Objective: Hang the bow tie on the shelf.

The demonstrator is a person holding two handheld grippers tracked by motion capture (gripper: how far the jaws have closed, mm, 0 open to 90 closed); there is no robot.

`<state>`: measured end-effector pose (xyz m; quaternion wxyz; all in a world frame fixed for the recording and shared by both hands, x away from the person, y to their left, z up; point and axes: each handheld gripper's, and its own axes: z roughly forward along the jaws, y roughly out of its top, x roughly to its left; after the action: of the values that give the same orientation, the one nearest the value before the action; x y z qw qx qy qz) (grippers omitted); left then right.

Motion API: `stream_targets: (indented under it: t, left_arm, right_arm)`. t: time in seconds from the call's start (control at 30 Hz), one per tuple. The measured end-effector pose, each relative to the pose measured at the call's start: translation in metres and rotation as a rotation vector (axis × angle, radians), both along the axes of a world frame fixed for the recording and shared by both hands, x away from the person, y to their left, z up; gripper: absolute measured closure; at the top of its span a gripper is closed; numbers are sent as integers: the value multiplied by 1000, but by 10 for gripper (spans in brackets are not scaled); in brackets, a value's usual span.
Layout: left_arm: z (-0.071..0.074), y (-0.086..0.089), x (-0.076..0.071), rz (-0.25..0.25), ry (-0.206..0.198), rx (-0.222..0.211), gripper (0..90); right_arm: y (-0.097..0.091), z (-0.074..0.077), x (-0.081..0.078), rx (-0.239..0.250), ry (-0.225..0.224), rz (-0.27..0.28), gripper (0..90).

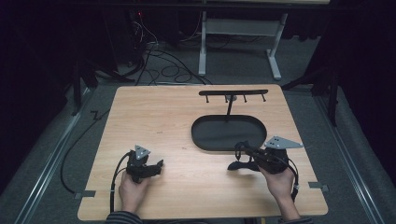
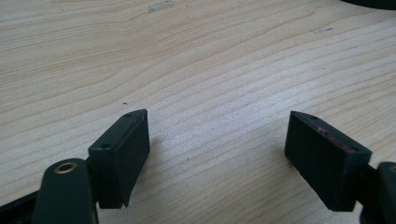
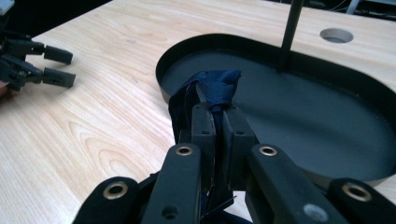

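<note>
Wooden table (image 1: 154, 116), light grain, rounded corners, round hole near its far edge. Grey carpet floor (image 1: 303, 60) around it. Black cables (image 1: 163, 65) looped on the floor beyond. White frame legs (image 1: 202, 51) behind. Dark curtains (image 1: 364, 46) at the sides; dim room.

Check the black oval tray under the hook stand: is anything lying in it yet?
Empty. The tray shows a bare dark floor around the stand's post; the dark blue cloth is pinched in the right tool, near the tray's rim.
</note>
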<state>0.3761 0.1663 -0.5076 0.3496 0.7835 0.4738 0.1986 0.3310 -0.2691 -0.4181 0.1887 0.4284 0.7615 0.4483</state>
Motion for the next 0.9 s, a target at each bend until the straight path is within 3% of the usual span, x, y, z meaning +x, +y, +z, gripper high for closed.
stream_targets:
  t: [0.9]
  left_arm:
    - [0,0,0,0,0,0,226]
  right_arm:
    - [-1,33,16,1,-63,1,872]
